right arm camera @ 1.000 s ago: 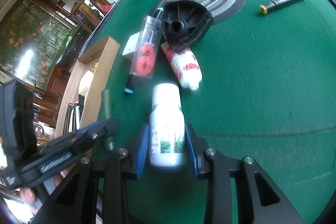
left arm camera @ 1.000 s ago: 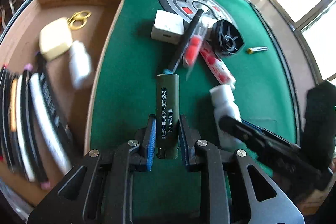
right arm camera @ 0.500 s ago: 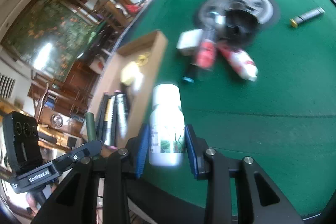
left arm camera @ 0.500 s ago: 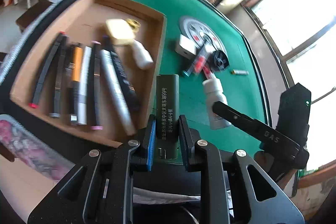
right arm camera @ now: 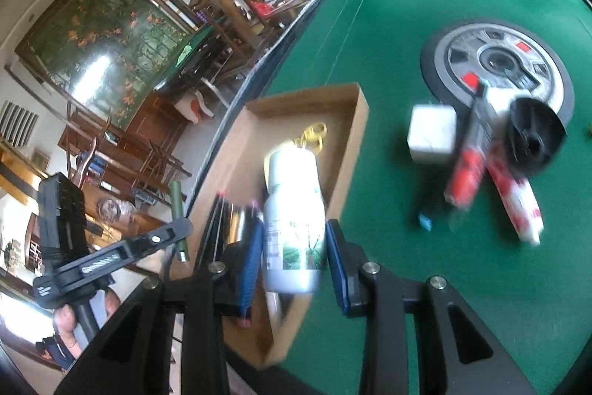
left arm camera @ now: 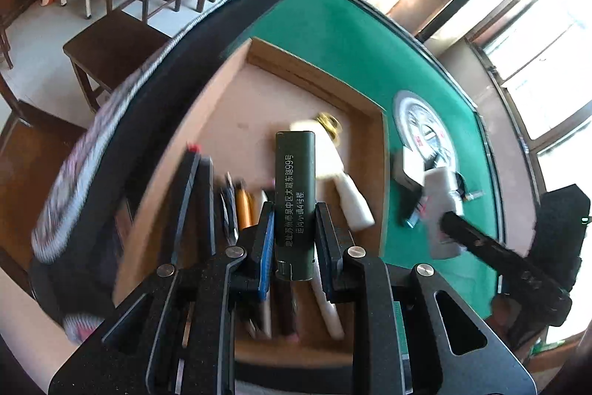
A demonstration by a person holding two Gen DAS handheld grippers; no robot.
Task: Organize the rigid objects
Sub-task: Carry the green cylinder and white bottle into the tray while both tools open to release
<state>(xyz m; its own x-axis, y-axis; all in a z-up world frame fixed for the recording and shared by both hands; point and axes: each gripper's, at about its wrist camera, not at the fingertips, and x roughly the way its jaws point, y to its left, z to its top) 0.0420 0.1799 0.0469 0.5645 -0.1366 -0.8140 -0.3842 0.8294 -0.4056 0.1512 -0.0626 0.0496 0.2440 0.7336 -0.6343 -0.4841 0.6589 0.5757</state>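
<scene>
So the cardboard tray [left arm camera: 381, 150] sits on the green table [left arm camera: 344, 36] near its edge. It's got a row of markers [left arm camera: 240, 206] lying side by side, plus a cream case [left arm camera: 329, 150], a small white bottle [left arm camera: 355, 202] and gold scissors [right arm camera: 312, 132] toward the far end.

The left hand-held gripper [left arm camera: 294, 239] is clamped on a dark green tube [left arm camera: 295, 195] with white print, held above the markers. The right hand-held gripper [right arm camera: 294, 261] is squeezed on a white pill bottle [right arm camera: 294, 217] over the tray's near wall.

Out on the felt: a white cube [right arm camera: 431, 136], a red-and-clear pack [right arm camera: 468, 169], a red-and-white tube [right arm camera: 518, 210], a black round piece [right arm camera: 532, 139] and a grey disc [right arm camera: 499, 62], all pretty blurry.
</scene>
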